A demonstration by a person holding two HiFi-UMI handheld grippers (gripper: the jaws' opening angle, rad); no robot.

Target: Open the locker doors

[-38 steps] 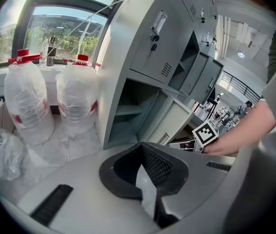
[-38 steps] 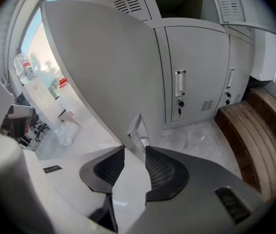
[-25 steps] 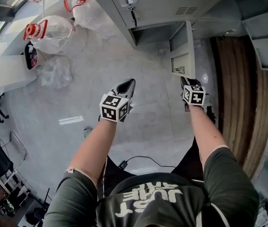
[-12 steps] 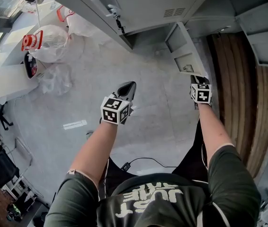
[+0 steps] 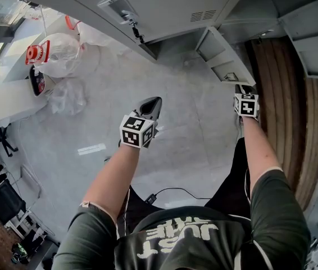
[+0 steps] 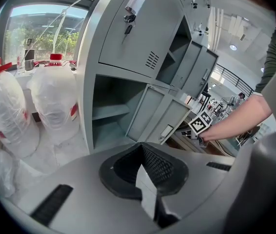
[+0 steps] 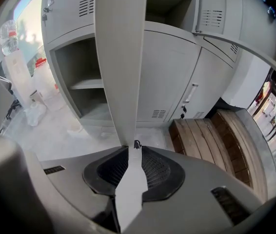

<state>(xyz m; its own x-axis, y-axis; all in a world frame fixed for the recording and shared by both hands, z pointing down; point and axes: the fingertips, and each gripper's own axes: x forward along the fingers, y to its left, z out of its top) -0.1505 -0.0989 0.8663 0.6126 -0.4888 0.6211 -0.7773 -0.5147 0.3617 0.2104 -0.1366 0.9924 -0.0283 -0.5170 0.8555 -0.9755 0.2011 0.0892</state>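
Pale speckled floor [image 5: 170,134] is running under a grey metal locker bank [image 5: 164,4]. Step in hand looks like swinging one door open: the right gripper [image 5: 241,89] is clamping the free edge of the grey sheet-metal lower locker door [image 5: 221,55]. Its jaws have just been closing, and the right gripper view is showing the door edge-on, running straight down between the black pads [image 7: 160,169]. The door is standing partly open, angling out from the bank's lower compartment, whose shelf is showing behind it. The left gripper [image 5: 154,101] is hanging well apart over the floor, jaws together on nothing. Next move, as I'm reading it: keep the pull following the hinge arc so the edge isn't slipping out, then release. The upper door with keys hanging in its lock [image 6: 133,33] is looking shut and probably comes next.
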